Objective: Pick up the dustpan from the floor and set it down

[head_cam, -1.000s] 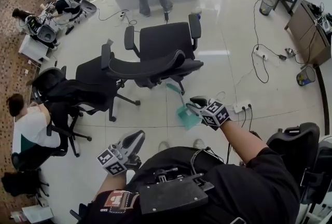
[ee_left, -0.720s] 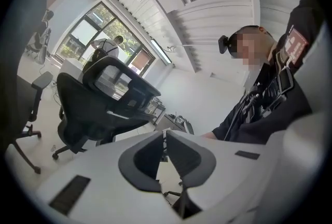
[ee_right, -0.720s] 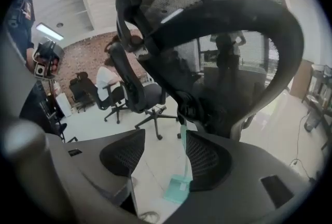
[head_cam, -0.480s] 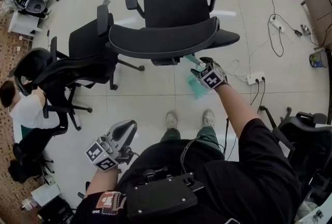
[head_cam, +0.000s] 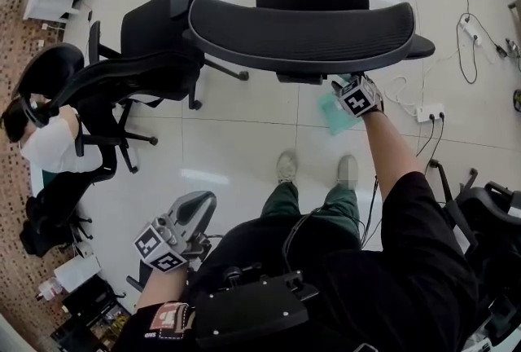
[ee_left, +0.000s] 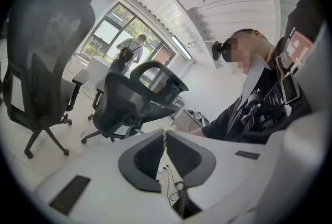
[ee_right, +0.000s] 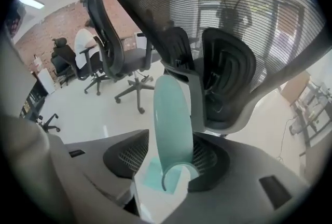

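Teal dustpan (head_cam: 332,114) sits on the floor just under a black office chair (head_cam: 309,24). The right gripper (ee_right: 168,161), jaws just closing, straddles its upright handle (ee_right: 170,109) without pinching yet. Best to squeeze firmly, then lift clear of the seat. The left gripper (ee_left: 165,140) is clenched and empty.

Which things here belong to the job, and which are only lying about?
Job:
- teal plastic dustpan

Lying about:
- black mesh office chair in front
- second black office chair at left
- white power strip with black plugs, on the floor
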Demonstrator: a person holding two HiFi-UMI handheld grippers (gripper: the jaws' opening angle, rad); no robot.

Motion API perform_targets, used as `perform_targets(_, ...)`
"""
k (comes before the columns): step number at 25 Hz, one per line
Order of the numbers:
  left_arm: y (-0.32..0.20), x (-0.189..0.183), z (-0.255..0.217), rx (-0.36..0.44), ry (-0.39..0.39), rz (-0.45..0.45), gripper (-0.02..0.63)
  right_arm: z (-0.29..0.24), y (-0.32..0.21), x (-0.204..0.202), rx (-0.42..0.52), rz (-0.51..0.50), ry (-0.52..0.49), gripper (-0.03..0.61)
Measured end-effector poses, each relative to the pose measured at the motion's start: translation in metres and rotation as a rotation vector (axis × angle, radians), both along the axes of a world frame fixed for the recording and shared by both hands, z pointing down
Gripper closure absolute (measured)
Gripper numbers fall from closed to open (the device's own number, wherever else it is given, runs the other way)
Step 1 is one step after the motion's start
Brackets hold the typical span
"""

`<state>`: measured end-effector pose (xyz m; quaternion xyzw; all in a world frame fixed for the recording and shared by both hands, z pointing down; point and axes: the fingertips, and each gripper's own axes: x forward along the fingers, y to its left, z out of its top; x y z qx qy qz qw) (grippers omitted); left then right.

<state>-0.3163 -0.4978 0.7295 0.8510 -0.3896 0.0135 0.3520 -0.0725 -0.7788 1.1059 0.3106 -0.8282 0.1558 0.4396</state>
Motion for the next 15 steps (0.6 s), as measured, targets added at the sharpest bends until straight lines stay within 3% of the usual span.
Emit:
perform_targets(2,0.002,-0.007,0.007,-0.01,-0.001,-0.008,0.591,0.007,-0.004,0.002,0.024,0.012,0.022,0.48)
perform_targets(8,0.019,0.002,-0.018,0.012,-0.001,0.007,0.591,-0.036,0.036,0.01,0.05,-0.023,0.005,0.48)
perform_targets(15,0.02,0.067,-0.103,0.17,0.056,0.092,0.591,-0.204,0.096,0.063,0.146,-0.055,-0.058,0.48)
